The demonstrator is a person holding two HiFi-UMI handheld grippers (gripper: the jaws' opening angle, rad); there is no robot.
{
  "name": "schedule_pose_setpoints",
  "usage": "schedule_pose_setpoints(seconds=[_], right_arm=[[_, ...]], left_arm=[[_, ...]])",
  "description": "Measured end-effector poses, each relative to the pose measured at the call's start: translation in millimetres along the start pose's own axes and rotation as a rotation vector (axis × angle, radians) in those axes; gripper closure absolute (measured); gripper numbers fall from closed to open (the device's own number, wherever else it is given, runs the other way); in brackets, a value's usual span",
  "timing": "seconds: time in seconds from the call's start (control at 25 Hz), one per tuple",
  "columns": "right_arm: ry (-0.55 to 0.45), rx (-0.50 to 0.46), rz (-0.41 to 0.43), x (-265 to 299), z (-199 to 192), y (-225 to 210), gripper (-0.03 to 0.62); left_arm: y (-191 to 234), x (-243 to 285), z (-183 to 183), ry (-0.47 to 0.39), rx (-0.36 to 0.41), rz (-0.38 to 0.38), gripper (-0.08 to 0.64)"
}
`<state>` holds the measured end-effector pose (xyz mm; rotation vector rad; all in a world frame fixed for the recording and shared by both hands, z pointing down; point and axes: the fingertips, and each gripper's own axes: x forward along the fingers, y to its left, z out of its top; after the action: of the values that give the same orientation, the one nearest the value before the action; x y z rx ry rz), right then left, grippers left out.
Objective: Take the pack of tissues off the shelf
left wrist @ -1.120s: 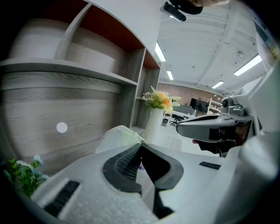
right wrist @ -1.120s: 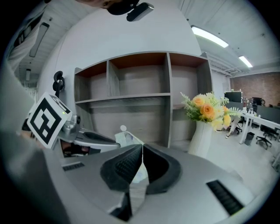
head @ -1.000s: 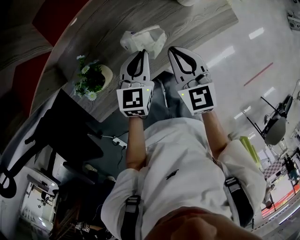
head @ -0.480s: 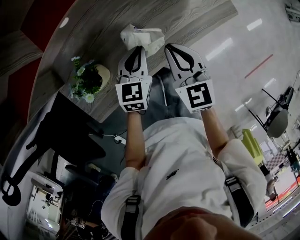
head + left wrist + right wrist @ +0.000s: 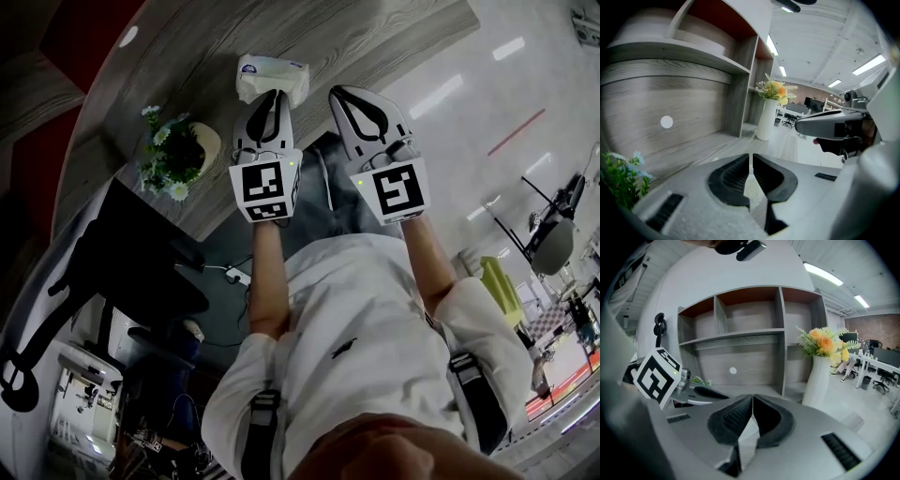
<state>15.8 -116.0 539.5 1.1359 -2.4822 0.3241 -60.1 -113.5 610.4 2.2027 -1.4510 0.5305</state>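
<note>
Both arms (image 5: 267, 277) outstretched, jaws together, empty; left gripper (image 5: 274, 94) beside tissue pack (image 5: 272, 75), right gripper (image 5: 345, 96) alongside.

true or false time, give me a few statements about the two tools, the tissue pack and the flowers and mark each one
1. The jaws of the left tool and of the right tool stand together. True.
2. The pack of tissues lies on the wood-grain shelf, at the left tool's tip. True.
3. The right tool grips the pack of tissues. False: nothing shows between its jaws, and the pack lies by the left tool.
4. The tall white vase is empty. False: it holds yellow and orange flowers.
5. A small potted plant stands left of the left tool. True.
</note>
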Motion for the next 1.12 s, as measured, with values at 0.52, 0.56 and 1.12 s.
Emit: schedule_pose_setpoints(seconds=[0.52,0.56,1.12], right_arm=[[-0.046,-0.036,0.015,-9,18,16,0.567],[-0.049,-0.037,0.018,-10,20,18,0.566],[-0.081,-0.075,0.043,-31,38,45,0.566]], left_arm=[[4,-23,12,-0.028,0.011,0.02,0.529],[4,-25,14,-0.03,0.013,0.022,0.529],[-2,-72,30,-0.082,0.012,0.043,0.529]])
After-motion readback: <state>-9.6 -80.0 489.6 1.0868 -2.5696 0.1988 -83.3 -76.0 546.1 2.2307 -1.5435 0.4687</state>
